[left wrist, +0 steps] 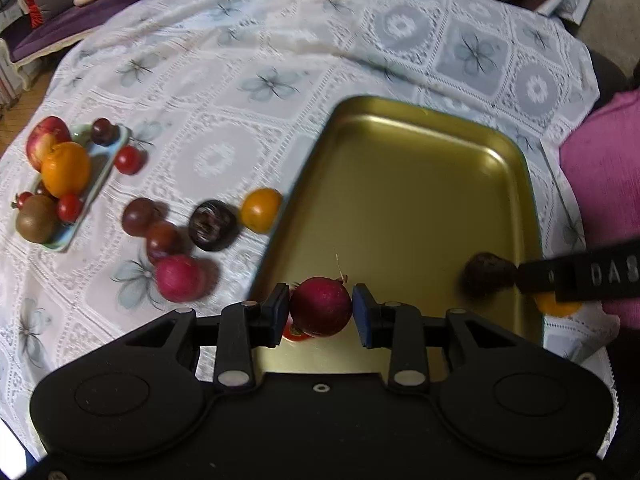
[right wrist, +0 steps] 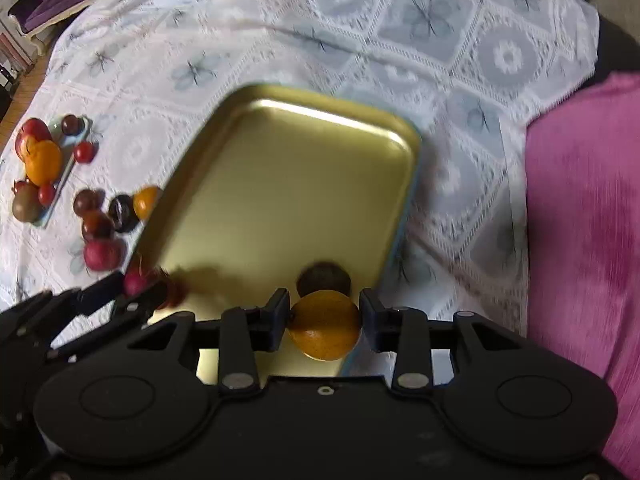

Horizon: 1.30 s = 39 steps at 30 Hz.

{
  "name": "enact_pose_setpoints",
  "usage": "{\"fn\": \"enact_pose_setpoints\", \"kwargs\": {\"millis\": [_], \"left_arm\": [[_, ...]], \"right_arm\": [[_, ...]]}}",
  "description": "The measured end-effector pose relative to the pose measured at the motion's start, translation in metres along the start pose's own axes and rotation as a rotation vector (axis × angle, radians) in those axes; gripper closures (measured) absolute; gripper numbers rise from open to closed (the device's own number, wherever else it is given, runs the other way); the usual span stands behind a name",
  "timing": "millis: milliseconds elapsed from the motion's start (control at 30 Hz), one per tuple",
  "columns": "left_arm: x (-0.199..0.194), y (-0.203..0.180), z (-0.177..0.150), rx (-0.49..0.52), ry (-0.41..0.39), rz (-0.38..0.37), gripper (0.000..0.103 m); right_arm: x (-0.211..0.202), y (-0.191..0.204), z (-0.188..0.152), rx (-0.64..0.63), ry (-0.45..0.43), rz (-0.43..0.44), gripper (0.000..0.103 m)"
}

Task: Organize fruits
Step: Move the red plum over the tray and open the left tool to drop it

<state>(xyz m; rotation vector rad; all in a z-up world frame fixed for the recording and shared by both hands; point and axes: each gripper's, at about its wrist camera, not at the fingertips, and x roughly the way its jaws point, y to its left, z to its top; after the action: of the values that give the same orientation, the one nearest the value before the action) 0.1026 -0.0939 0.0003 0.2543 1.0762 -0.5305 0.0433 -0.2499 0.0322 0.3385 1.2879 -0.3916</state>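
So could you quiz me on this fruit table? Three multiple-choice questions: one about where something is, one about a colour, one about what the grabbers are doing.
1. Where is the dark brown fruit?
A. in the gold tray
B. on the small blue dish
C. on the cloth

2. What colour is the fruit in the left gripper?
A. green
B. dark red
C. yellow

3. What is the right gripper doing?
A. hanging empty
B. holding an orange fruit
C. gripping the tray rim

Answers: A, it lies on the gold floor; B, the red fruit sits between the jaws; B, the jaws flank it.

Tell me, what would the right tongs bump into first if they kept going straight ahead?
Probably the dark round fruit lying on the gold metal tray, just beyond the orange fruit between the right tongs; depth is uncertain.
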Motion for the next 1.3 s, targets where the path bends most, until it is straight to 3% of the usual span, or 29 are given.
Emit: {"fn": "enact_pose_setpoints", "kwargs": {"millis": [233,400,833,1300], "left_arm": [[0.006,-0.005,-0.003,0.010,0.019,-0.005,0.059],[0.005,-0.002,0.000,0.002,0.008,-0.005,0.059],[-0.001,0.003,0.015,-0.017,-0.124,-0.001,0.058],[-0.004,0.017,0.017,-0.036,-0.093,0.035,0.056]], "right_arm": [[0.002,-0.007,-0.025,0.029,0.014,0.068,0.064],[-0.001,-0.005,-0.032,0.026,-0.009,0.069,0.064],[0.001,0.009,-0.041,0.011,-0.025,0.103,0.064],[0.003,0.017,-0.040,-0.013,-0.046,0.089,0.063]]}}
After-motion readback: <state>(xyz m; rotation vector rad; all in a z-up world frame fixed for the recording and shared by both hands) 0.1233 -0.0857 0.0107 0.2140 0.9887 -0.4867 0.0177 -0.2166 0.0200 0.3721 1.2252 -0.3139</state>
